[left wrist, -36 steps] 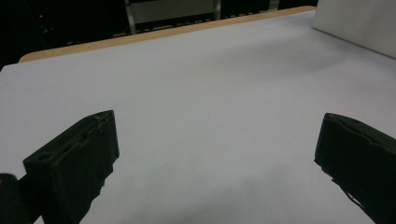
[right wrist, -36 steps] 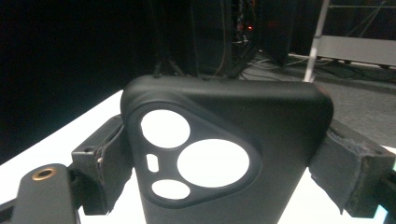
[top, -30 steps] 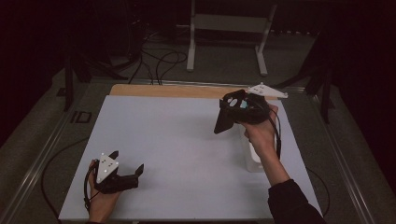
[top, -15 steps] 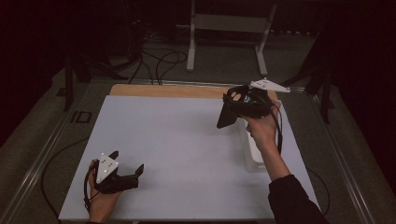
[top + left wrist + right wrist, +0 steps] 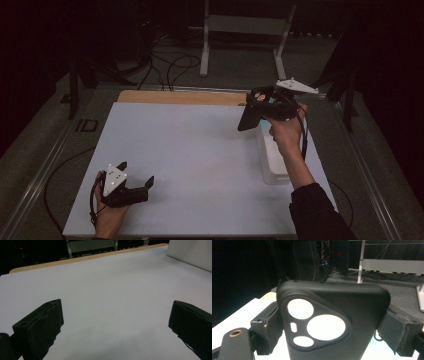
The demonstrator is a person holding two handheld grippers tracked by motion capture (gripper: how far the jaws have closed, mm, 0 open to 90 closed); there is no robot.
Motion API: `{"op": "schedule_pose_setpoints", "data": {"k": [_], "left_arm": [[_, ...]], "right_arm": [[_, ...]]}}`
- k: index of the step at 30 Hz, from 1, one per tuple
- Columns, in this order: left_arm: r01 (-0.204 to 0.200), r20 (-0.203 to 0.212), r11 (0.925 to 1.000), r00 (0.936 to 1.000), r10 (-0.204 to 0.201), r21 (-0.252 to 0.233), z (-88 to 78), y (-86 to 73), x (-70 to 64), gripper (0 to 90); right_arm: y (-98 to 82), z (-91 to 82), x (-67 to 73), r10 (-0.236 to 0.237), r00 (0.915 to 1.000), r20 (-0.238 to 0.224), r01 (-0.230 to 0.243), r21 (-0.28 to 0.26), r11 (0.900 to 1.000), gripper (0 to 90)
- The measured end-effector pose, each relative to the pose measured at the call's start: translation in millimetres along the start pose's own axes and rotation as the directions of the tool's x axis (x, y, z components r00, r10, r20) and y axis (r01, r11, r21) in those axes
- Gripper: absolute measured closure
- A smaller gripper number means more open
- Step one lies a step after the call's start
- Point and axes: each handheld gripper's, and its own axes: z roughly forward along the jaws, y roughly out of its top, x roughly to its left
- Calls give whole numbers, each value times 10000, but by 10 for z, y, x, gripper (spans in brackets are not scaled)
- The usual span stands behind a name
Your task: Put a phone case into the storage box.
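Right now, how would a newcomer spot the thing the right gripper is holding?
Look above the far right of the white table, over the clear bin. The right gripper clamps a black phone case, marked by cutouts in a rounded triangular camera window.

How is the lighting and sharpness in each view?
High view: the white table is evenly lit, the room behind is dark, the picture a little soft. Left gripper view: soft light, near jaws slightly blurred. Right gripper view: the black phone case is close and fairly sharp, the background dim.
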Motion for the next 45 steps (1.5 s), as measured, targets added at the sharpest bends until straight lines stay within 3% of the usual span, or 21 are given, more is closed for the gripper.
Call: {"op": "schedule_pose_setpoints", "data": {"k": [12,23,38,39,45], "left_arm": [[21,14,10000,10000,-21,-23,-1,0,3,0],[49,40,10000,10000,-49,-49,-5,1,3,0],[69,41,10000,10000,-69,-69,-12,2,9,0],[72,43,9999,10000,-72,-73,-13,3,9,0],[86,54,9999,9999,-86,-89,-13,3,6,0]], "right_arm": [[84,14,-107,52,9987,513,-47,-95,9999,141],[134,40,-256,33,9923,1235,-28,-45,10000,141],[104,56,-446,148,9805,1960,-145,-32,9999,140],[92,57,-479,130,9764,2156,-130,-14,9999,140],[62,52,-547,39,9712,2384,-59,74,10000,140]]}}
